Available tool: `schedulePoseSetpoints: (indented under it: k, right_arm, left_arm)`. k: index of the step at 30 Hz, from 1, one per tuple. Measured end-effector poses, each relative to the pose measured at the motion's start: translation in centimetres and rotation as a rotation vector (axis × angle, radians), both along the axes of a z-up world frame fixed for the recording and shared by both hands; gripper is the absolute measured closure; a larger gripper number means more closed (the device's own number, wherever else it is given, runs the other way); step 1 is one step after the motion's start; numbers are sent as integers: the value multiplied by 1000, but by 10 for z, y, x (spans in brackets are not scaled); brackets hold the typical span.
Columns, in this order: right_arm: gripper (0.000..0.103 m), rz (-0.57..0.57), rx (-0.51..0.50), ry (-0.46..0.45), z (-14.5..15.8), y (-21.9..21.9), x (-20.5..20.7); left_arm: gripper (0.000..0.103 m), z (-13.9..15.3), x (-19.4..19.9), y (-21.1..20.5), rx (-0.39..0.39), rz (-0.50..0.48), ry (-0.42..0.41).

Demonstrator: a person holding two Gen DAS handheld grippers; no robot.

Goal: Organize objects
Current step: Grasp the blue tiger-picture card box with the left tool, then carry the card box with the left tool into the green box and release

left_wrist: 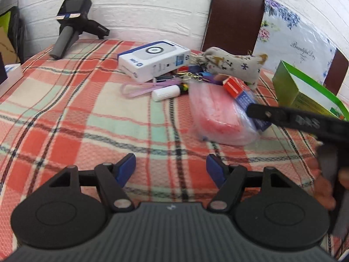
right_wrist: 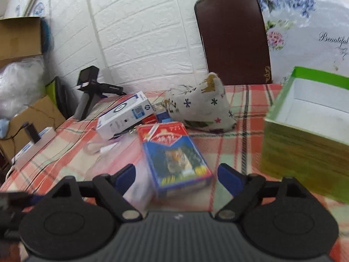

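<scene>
A pile of small objects lies on the plaid tablecloth (left_wrist: 65, 113): a white HP box (left_wrist: 152, 59), a patterned cloth pouch (left_wrist: 235, 63), a white tube (left_wrist: 166, 92), a purple strap (left_wrist: 139, 89) and a bagged pink pack (left_wrist: 216, 115). A red and blue card box (right_wrist: 174, 155) lies between the open fingers of my right gripper (right_wrist: 176, 174), not pinched. My left gripper (left_wrist: 171, 170) is open and empty, short of the pile. The right gripper's body (left_wrist: 305, 122) shows in the left wrist view, over the pink pack.
An open green box (right_wrist: 305, 131) stands at the right. A brown chair back (left_wrist: 235, 15) is behind the table. A black camera on a small tripod (left_wrist: 72, 24) stands at the far left corner. Cardboard boxes (right_wrist: 35, 118) sit beyond the left edge.
</scene>
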State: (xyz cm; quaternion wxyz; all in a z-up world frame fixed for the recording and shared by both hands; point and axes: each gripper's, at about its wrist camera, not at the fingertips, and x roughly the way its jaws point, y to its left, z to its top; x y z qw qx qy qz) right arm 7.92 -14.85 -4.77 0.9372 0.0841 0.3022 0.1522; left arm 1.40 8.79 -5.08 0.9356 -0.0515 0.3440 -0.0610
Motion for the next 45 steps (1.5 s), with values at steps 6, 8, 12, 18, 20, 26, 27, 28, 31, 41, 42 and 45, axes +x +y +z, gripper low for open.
schedulePoseSetpoints:
  k: [6,8,12,18,20,26,27,28,31,41,42,45]
  right_arm:
    - [42,32,94,40,-6,-2,-1]
    - [43,79,35,-5,-1,6,-25]
    - [42,308,-148,-94,1,46,-87]
    - [42,460,-221,-47,-9,87,-91]
    - [41,492,-264,-65,-7,101,-90]
    - [16,508,-270,-58,-14,110,-91]
    - [15,496,-258,-44,-14,106,-89]
    - [15,485,-253,-38,-15,102,-89]
    - [15,469,-256,-34,-16,92,-94]
    - [33,385,-259,-44,-14,77,-102]
    - [33,379,-263,-46,-14,76,-105]
    - [34,355,-287,-58,-14,68,-112]
  left_arm:
    - [25,1,-5,9,-37,-31,5]
    - [25,1,-4,14,-84,-46,22]
    - [22,8,-8,32,-190,-65,36]
    - [22,15,-22,73,-224,9,26]
    - [22,19,-24,84,-244,38,14]
    - [22,23,-10,76,-237,-26,16]
    - [22,20,-5,71,-219,-41,26]
    - [22,17,0,65,-198,-57,35]
    - [25,9,8,46,-132,-124,46]
    - [44,1,-7,24,-139,-195,99]
    - [45,1,-8,20,-142,-205,104]
    - [45,2,-10,4,-137,-233,117]
